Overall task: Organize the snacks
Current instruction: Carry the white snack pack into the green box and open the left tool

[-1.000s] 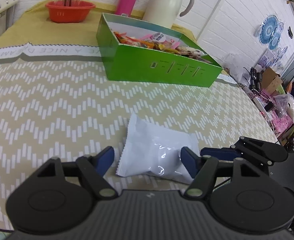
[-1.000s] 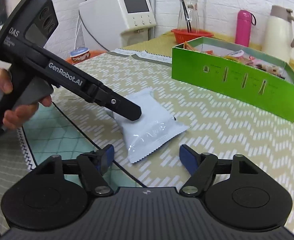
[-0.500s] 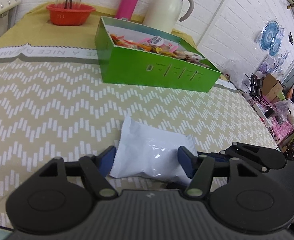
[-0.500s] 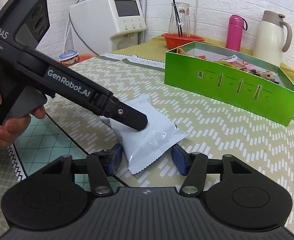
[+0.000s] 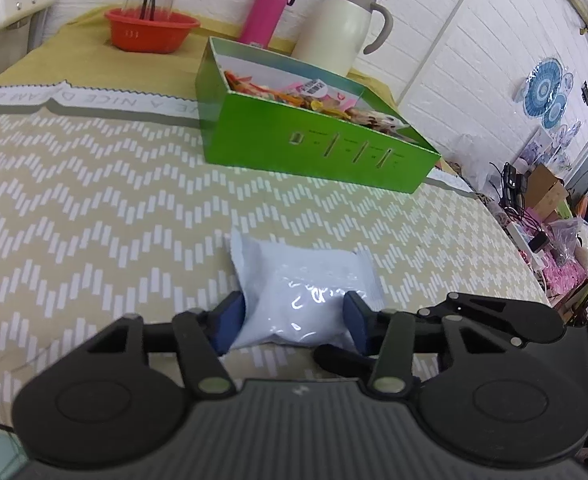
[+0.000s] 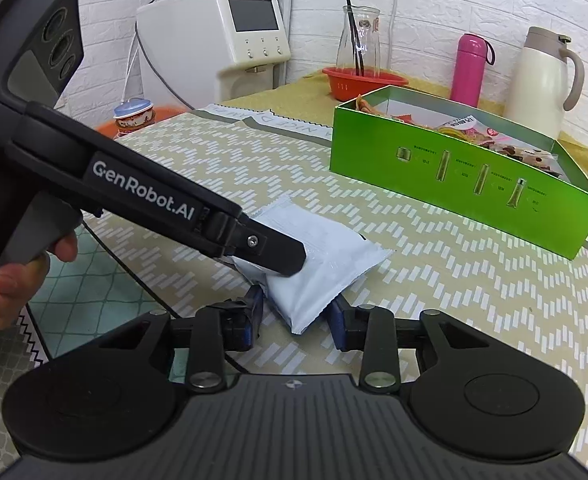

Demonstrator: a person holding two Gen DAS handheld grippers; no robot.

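Left tool (image 5: 292, 316): its two blue pads sit on either side of the white packet (image 5: 302, 280) and press its near end; the jaws have just been closing, and the packet is now clamped between them.
Right tool (image 6: 296, 312): its blue pads flank the nearest corner of the same white packet (image 6: 318, 260); the jaws have just been closing, the corner lies between them and both pads appear to touch it.
White packet: lies flat on the bench (image 5: 94, 208), directly ahead of both tools, gripped at one end by the left tool and at a corner by the right one.
Left tool seen from the right one: its black body comes in from the left, and its tip rests on top of the packet.
Hand (image 6: 10, 276): wrapped round the grip of the left tool at the left edge of the right tool's view.
Green box (image 5: 314, 136): further ahead of the tools, well beyond the packet, open at the top with mixed colourful snack wrappers inside.
Beyond the box: a pink bottle (image 5: 268, 12), a cream jug (image 5: 342, 28) and a red bowl (image 5: 150, 30) holding a glass carafe.
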